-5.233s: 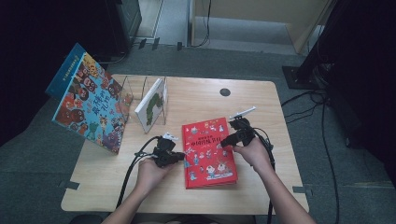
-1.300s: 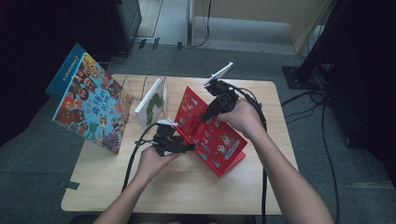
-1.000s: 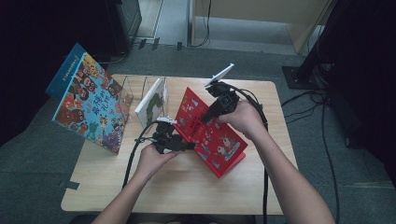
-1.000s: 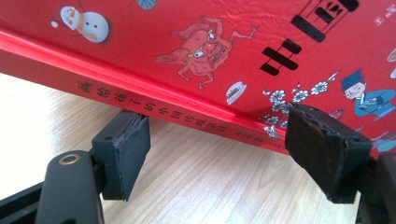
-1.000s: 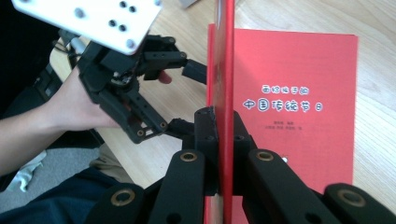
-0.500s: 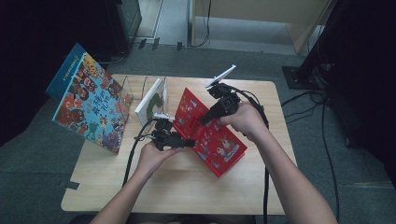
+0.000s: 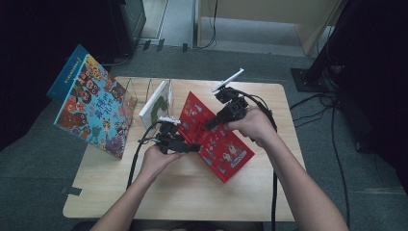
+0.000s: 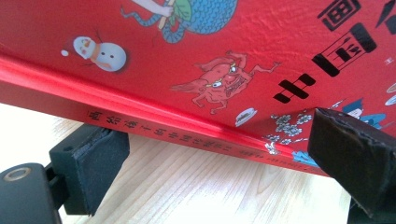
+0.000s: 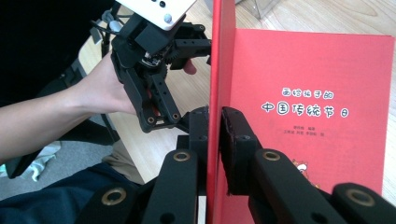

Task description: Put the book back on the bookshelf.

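While the right gripper (image 9: 214, 126) is clamped tight on the front cover of the red book (image 7: 216, 137), holding that cover lifted so the first page with the title shows in the right gripper view, the left gripper (image 7: 188, 147) sits low at the book's spine edge with its jaws spread wide. They've just been opening, and in the left gripper view the 2 pads (image 8: 95, 161) straddle the spine without pressing on it, so nothing is actually gripped on that side.

The book itself lies near the middle of the wooden table (image 7: 192, 192), rotated on a diagonal, cover tipped up toward the right hand (image 7: 252, 126). The left hand (image 7: 156, 161) is just in front of it.

Further out: a clear book stand (image 7: 144, 91) at the back left of the table has 1 white and green book (image 7: 156, 102) leaning in it, and a big colourful picture book (image 7: 91, 106) stands propped at the table's left edge.

Progress-wise I'd call it about halfway, if the goal is opening the book. Cover's pinched and up, but not laid flat open, and the left side has no hold on the pages or spine yet. Getting that cover all the way over looks like what's left.
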